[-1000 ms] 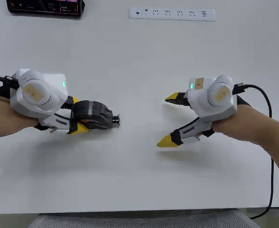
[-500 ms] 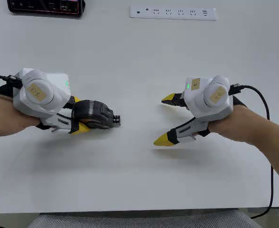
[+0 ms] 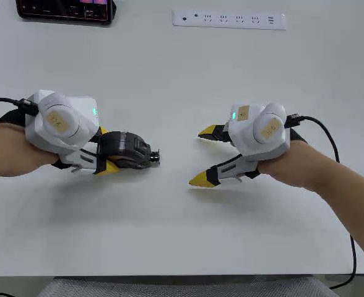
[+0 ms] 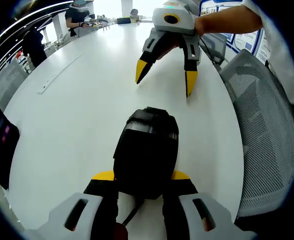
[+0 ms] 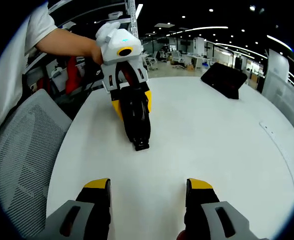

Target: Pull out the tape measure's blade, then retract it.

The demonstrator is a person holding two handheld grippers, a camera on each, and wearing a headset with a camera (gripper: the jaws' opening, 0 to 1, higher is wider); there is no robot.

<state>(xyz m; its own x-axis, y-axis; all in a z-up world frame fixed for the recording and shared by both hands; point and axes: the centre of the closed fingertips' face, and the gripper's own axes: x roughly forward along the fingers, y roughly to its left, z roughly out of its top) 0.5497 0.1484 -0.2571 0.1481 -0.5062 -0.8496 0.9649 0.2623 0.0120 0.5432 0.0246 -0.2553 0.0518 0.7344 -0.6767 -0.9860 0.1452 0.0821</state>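
Observation:
A black tape measure (image 3: 126,150) (image 4: 147,150) (image 5: 136,116) is clamped between the yellow-tipped jaws of my left gripper (image 3: 105,149) (image 4: 139,176), low over the white table (image 3: 169,80). Its blade tab (image 3: 156,157) points right, toward my right gripper (image 3: 202,156), and no blade is drawn out. The right gripper stands open with nothing between its fingers (image 5: 98,186), a short gap away from the tab. In the left gripper view the right gripper (image 4: 164,75) faces me with its fingertips apart.
A white power strip (image 3: 229,19) lies along the table's far edge and a dark tablet-like device (image 3: 65,8) sits at the far left. A grey mesh chair (image 3: 169,288) is just below the near table edge. A cable (image 3: 343,161) trails from the right gripper.
My right gripper has moved left toward the tape measure, narrowing the gap. The left gripper has kept its hold with only a slight shift.

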